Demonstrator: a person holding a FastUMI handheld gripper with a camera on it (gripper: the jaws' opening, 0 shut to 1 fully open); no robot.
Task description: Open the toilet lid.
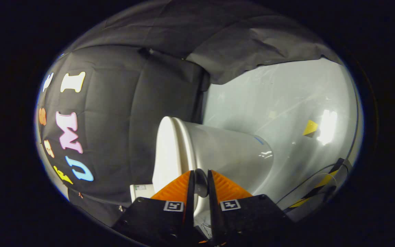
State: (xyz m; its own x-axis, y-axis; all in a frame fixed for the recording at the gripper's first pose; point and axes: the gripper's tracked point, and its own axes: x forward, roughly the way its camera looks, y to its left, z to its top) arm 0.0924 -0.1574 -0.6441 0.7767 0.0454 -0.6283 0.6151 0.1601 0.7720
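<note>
1. The black cloth wall (122,113) covers one side of the booth, and more black cloth hangs over the top
2. The pale grey floor (286,103) is shiny and takes up the other side, past the toilet
3. The white toilet (231,154) looks tipped over because the camera is turned sideways
4. The toilet lid (165,151) is white and lies flat on the bowl, still closed, just ahead of the tongs
5. The tongs (200,181) have two orange fingers (173,188) that sit close together with a thin gap between them
6. A small grey round part (201,183) shows in that gap, and I cannot tell if the fingers press on it
7. A strip of black and yellow tape (324,185) lies on the floor, off to one side of the tongs
8. A little yellow mark (310,127) sits on the floor, well apart from the toilet
</note>
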